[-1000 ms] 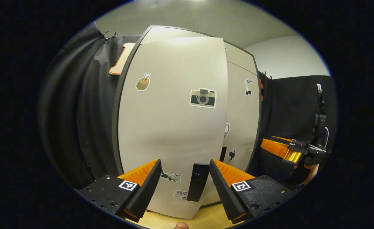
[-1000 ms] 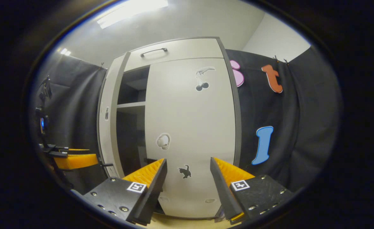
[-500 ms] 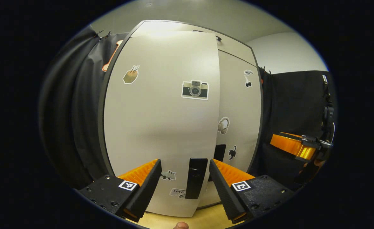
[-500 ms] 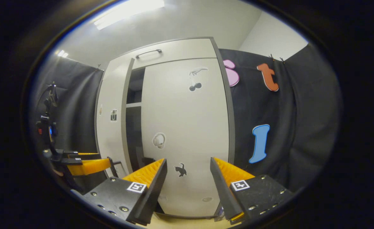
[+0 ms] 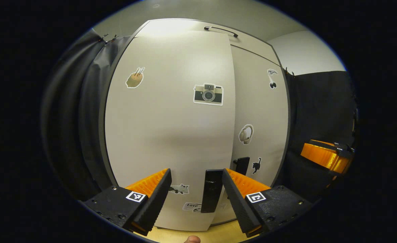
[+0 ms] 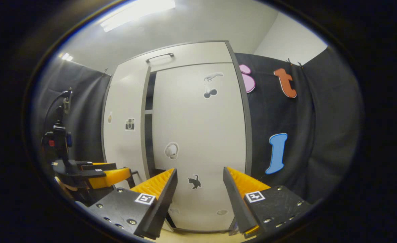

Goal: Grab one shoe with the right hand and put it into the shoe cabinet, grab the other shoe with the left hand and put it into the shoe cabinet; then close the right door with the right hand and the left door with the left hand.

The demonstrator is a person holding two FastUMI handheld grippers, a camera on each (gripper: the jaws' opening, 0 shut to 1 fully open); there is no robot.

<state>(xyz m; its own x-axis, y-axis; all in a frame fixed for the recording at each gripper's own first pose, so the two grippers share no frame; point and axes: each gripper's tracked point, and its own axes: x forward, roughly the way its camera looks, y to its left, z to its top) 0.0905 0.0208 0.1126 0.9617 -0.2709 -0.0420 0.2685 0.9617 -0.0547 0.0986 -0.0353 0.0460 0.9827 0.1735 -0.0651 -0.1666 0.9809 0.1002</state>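
Left gripper view: the left hand-held gripper (image 5: pixel 196 184) gapes wide before the left door (image 5: pixel 168 128), whose black handle (image 5: pixel 211 195) sits just beside its right finger.

Right gripper view: the right hand-held gripper (image 6: pixel 200 184), spread wide and empty, faces the shut right door (image 6: pixel 198 145); the left door (image 6: pixel 124 131) stands slightly ajar.

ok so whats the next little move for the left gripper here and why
Probably keep pushing the left door inward until it shuts. In the right gripper view a dark gap shows between it and the right door, which looks closed. The left gripper is open, with the door's black handle between its fingers, close to the right one, so it looks well placed to push.
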